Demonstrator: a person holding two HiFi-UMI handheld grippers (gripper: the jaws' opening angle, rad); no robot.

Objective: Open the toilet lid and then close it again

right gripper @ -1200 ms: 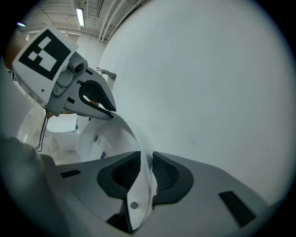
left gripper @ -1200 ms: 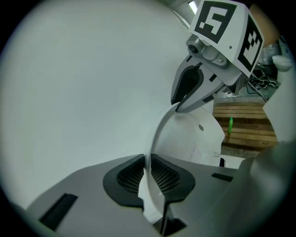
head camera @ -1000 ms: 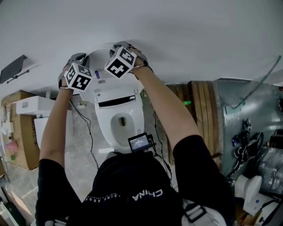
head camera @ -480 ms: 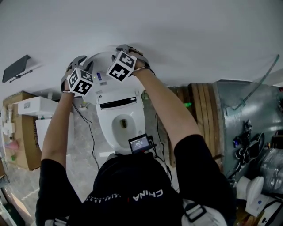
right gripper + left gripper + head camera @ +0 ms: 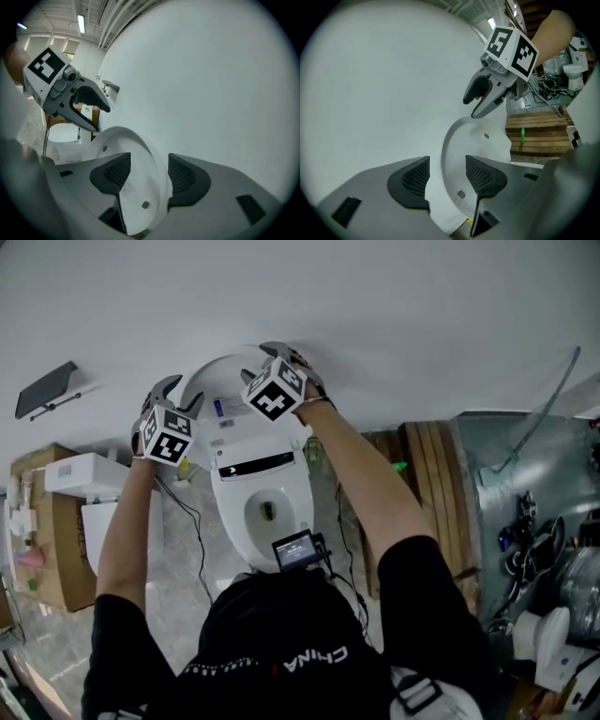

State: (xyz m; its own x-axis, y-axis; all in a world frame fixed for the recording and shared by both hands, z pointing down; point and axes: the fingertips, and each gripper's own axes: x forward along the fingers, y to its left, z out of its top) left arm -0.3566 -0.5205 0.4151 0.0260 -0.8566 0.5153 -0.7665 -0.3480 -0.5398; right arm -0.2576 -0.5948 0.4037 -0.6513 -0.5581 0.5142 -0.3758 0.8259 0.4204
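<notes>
The left hand-held gripper (image 5: 447, 171) stands spread, its jaws having just been opening. The rim of the white oval plastic toilet lid (image 5: 473, 140) runs between its dark mesh pads (image 5: 417, 176), and neither pad presses on it. The right hand-held gripper (image 5: 149, 171) is likewise spread and has just been opening. The opposite rim of the lid passes through its gap, close to the right-hand pad, though contact cannot be made out. In both gripper views the grey gripper bodies cut off the lid's lower part.

From the head view the lid stands raised, its back toward the plain white wall (image 5: 394, 306). Its small label is too fine to read. Below it the white toilet bowl (image 5: 267, 512) lies open, its front edge hidden by a small dark screen (image 5: 295, 547) and the person's black cap (image 5: 281, 634). A wooden pallet (image 5: 433, 474) is partly covered by the right arm.
</notes>
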